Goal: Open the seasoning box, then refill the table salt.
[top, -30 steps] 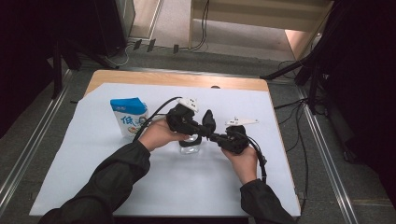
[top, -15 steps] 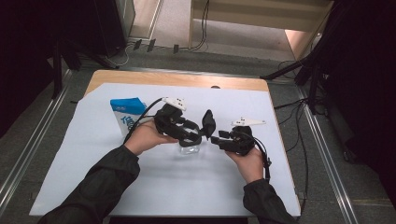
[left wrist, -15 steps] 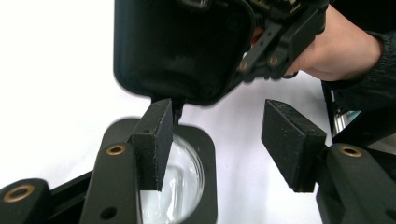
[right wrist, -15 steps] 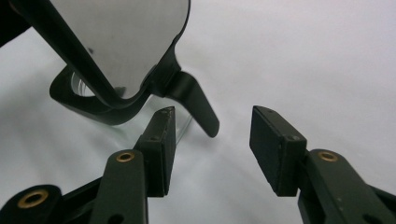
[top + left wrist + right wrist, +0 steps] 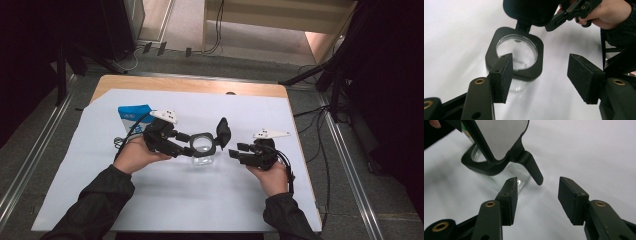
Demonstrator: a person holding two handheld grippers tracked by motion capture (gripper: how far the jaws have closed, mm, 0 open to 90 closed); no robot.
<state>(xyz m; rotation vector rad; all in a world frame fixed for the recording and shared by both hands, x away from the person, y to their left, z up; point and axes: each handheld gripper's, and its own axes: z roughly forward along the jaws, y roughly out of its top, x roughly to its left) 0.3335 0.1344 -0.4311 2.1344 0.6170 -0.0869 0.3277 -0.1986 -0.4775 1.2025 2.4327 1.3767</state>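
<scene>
Clear glass jar point(image 5: 202, 150) with black collar and black flip-up lid point(image 5: 223, 132); lid's inner face white in the right gripper view. Black jaws and black linkages with brass-coloured pivot pins on left gripper point(image 5: 187, 148) and right gripper point(image 5: 235, 151), each topped by a white three-cornered plate with small dark dots; dark sleeves behind both. White sheet point(image 5: 170, 195) over a light wood tabletop point(image 5: 190, 85); blue-and-white carton point(image 5: 134, 117) with blue print at the left; grey floor point(image 5: 350, 200) around, black cables across it.
</scene>
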